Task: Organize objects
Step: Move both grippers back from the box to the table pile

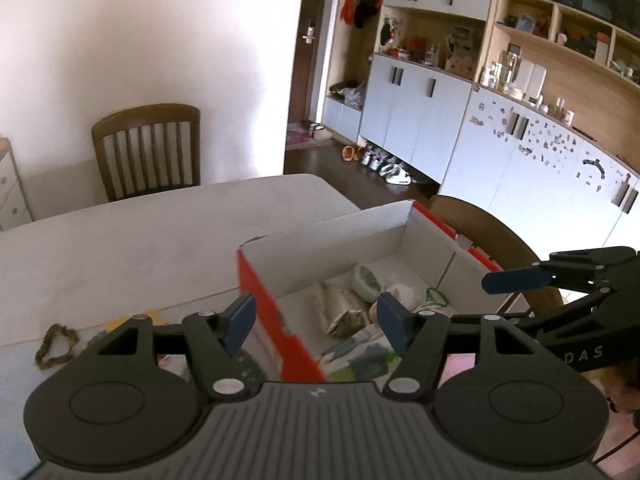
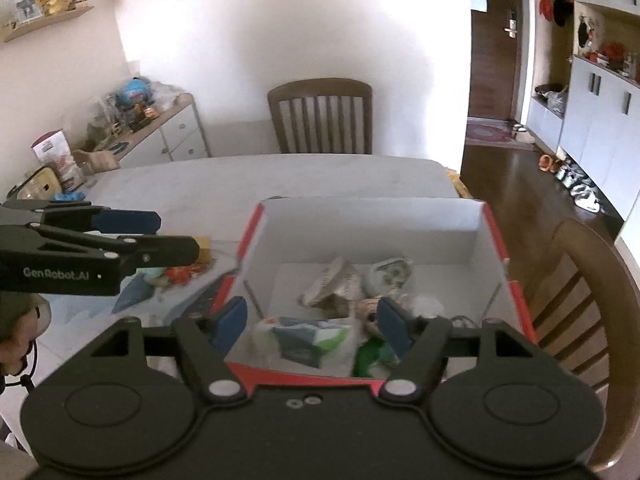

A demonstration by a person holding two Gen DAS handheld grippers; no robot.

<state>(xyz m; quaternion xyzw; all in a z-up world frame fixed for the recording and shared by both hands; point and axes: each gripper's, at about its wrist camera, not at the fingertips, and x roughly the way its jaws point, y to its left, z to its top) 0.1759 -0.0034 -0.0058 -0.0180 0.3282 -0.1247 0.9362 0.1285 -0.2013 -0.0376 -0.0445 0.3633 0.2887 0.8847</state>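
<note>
A red cardboard box with a white inside (image 1: 264, 312) (image 2: 492, 232) stands on the white table (image 1: 120, 240) (image 2: 280, 180). Several packets and small items lie in it, among them a crumpled brown packet (image 1: 340, 308) (image 2: 332, 280) and a green-and-white pouch (image 2: 308, 338). My left gripper (image 1: 316, 322) is open and empty, its jaws on either side of the box's left wall. My right gripper (image 2: 312, 320) is open and empty above the box's near end. The right gripper shows in the left wrist view (image 1: 516, 280), and the left gripper in the right wrist view (image 2: 132, 224).
Loose items lie on the table left of the box: a brown ring-shaped band (image 1: 56, 344), a blue packet (image 2: 136, 292), orange bits (image 2: 180, 274). Wooden chairs stand at the far side (image 2: 320, 116) and the right (image 2: 580, 300). A cluttered sideboard (image 2: 160, 120) stands left.
</note>
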